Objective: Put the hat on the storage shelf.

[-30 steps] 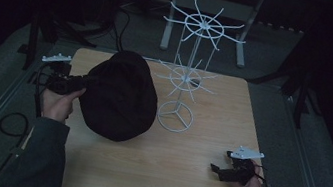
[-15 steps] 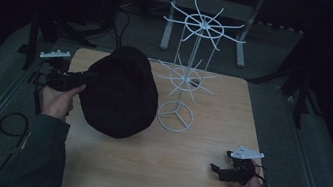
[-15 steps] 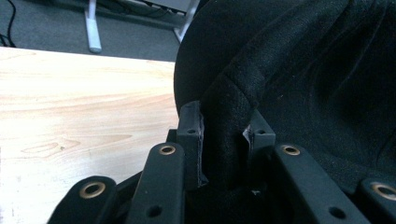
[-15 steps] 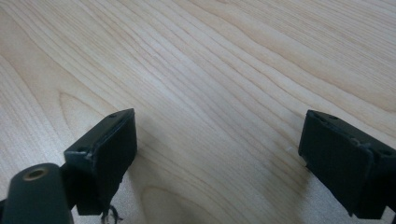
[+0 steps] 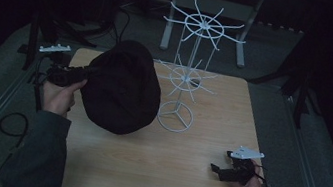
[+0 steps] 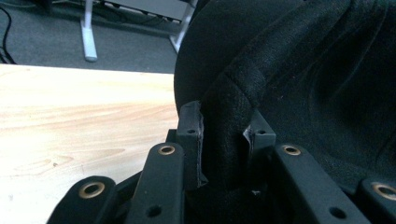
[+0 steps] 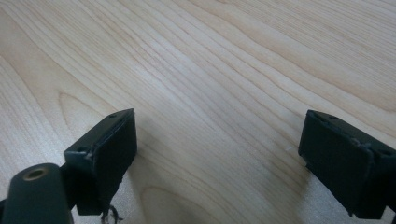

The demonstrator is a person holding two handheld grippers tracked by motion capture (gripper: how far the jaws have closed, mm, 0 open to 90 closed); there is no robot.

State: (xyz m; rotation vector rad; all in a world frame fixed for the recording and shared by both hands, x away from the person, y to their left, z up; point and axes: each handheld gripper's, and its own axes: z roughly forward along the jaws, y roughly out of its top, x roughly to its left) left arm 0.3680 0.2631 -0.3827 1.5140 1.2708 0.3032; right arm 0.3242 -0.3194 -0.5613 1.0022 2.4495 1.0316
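one change: the black hat [image 5: 122, 86] sits a little higher and nearer the far left of the tabletop [image 5: 191, 178] than a second ago, so the lift looks under way.
left tongs [image 5: 82, 74]: clamped on the hat's brim; in the left gripper view the felt edge [image 6: 227, 126] is pinched between both jaws.
hat: held above the tabletop's left half, just beside the white wire rack [image 5: 188, 77], not yet hung on any arm.
right tongs [image 5: 217, 170]: jaws wide apart, gripping nothing, low over bare wood at the near right corner, unmoved.
tabletop: pale wood grain, uncluttered.
room: dark, grey floor, cables, metal table legs behind.
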